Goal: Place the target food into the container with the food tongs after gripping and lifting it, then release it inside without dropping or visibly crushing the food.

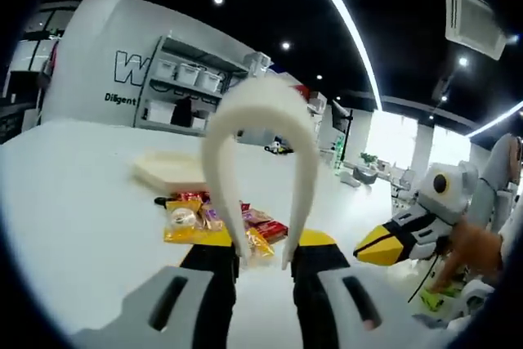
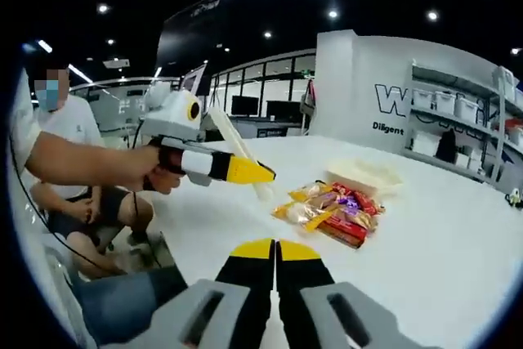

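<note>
In the left gripper view, the left hand-held gripper (image 1: pixel 265 261) was clamped on the arms of the white tongs (image 1: pixel 260 149), whose bowed end rose above the jaws. Past it, the snack packets (image 1: pixel 214 224) lay in a loose heap on the white surface (image 1: pixel 73 202), and the shallow cream container (image 1: pixel 170 169) sat just behind them, apparently empty. The right hand-held gripper (image 1: pixel 382 247) hung at the right.

In the right gripper view, the right hand-held gripper (image 2: pixel 275 252) had its jaws together, holding nothing. The left one (image 2: pixel 249 172), held by a person's hand (image 2: pixel 151 171), carried the tongs (image 2: pixel 237 153) just beside the packets (image 2: pixel 333 210); the container (image 2: pixel 364 175) lay behind. No food looked gripped yet; gripping, lifting, placing and releasing all seemed left.
</note>
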{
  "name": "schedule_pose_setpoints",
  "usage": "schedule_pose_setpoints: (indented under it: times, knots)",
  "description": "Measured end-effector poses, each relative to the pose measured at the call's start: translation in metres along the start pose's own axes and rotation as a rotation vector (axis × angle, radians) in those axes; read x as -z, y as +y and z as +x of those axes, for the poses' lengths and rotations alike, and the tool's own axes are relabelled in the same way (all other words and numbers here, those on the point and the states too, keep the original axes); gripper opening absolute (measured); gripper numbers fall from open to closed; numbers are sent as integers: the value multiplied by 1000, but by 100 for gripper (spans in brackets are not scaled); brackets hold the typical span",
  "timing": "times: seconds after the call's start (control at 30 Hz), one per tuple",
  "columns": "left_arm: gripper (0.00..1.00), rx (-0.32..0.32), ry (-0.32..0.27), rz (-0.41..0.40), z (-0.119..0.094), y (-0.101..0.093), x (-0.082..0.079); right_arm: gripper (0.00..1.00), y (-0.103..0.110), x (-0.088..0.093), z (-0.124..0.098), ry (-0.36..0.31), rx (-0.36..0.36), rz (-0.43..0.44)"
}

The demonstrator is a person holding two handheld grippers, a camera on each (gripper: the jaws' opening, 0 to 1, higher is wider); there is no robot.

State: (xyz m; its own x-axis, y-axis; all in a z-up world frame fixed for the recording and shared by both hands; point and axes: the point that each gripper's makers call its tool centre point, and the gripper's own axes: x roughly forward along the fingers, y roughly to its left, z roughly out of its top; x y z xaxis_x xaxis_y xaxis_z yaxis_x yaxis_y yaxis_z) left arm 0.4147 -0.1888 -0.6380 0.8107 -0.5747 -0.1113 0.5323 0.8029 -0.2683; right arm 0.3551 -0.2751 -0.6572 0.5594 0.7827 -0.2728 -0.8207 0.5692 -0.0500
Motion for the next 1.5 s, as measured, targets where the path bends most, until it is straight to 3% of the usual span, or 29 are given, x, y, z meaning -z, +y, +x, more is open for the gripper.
schedule_pose_setpoints:
  times: [0.1,0.3,0.43,0.5,0.53,0.6,0.7,0.77,1.07,1.27,1.37,1.5]
  knots:
    - [24,-6,-2,-6,7,3,-3,0,-4,4,0,8,54,-90]
    - [24,27,25,58,26,8,-3,0,-4,6,-4,-33,65,-23]
    - [24,156,2,74,37,-3,-10,0,-5,5,-10,-53,75,10]
    - [24,200,0,118,39,-3,-12,0,-7,3,-14,-60,89,13]
    - [24,252,-3,156,39,-6,-13,0,-8,1,-18,-64,101,12]
    - [24,260,15,172,39,2,-13,0,-9,-4,-22,-81,119,3]
    - [25,352,53,160,35,2,-8,0,-7,-11,-23,-105,123,-15]
    - [25,424,38,222,31,-4,-6,0,-7,-14,-21,-106,121,-27]
    - [26,484,116,305,35,-7,10,0,-6,-12,-9,-75,120,-20]
    - [27,503,98,313,37,-6,5,0,-5,-11,-8,-63,115,-24]
    - [27,516,144,323,39,-2,14,0,-5,-11,-6,-55,110,-31]
    - [28,524,135,327,41,0,9,0,-3,-13,-5,-63,99,-17]
